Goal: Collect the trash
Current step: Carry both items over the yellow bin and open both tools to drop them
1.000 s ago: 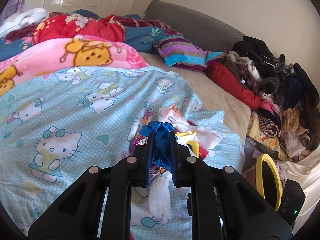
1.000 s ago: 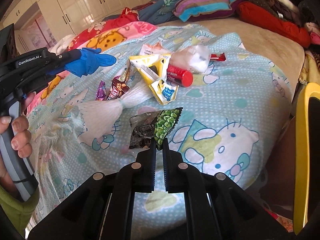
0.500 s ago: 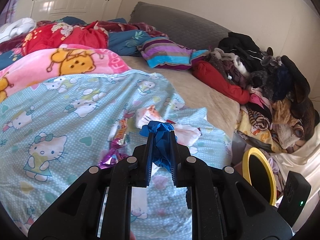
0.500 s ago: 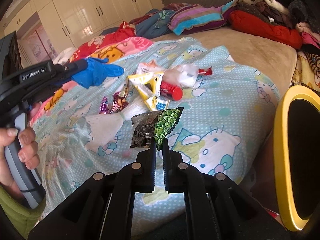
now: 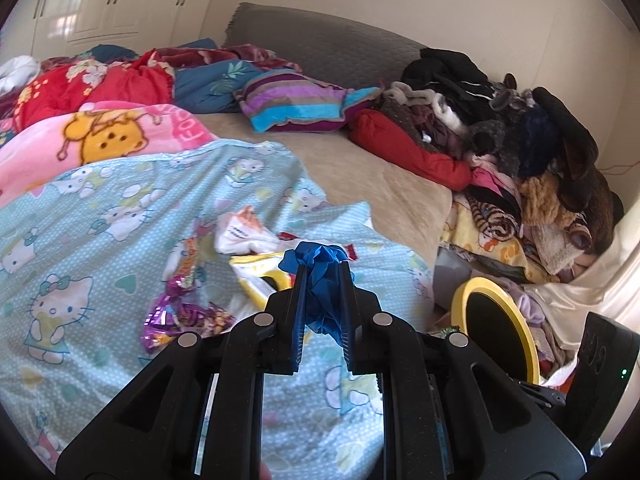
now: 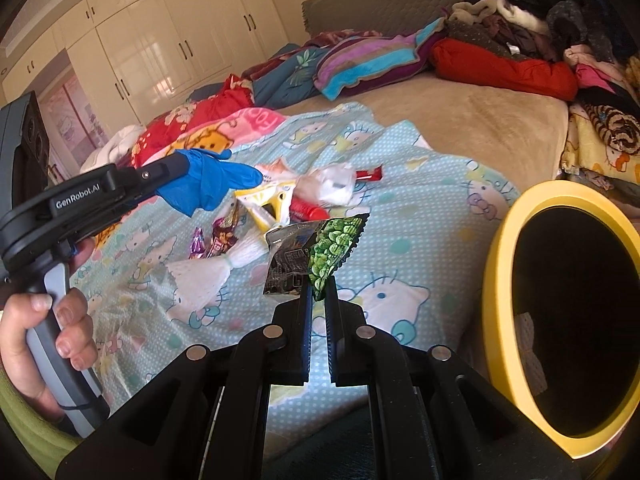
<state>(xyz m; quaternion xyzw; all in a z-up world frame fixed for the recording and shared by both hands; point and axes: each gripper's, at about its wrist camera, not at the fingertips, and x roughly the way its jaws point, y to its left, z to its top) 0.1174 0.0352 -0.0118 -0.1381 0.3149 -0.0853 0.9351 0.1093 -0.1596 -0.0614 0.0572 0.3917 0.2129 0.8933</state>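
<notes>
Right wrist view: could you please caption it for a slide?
Right gripper holds a green snack packet beside the yellow-rimmed bin.

A crumpled blue glove is showing between black fingers, while a snack packet is showing green peas beside dark silver print. The blanket is wearing white cartoon cats on pale blue with white dots. The bin is showing a yellow rim around a black inside. A striped purple, turquoise and olive pillow is lying beside a red garment.
</notes>
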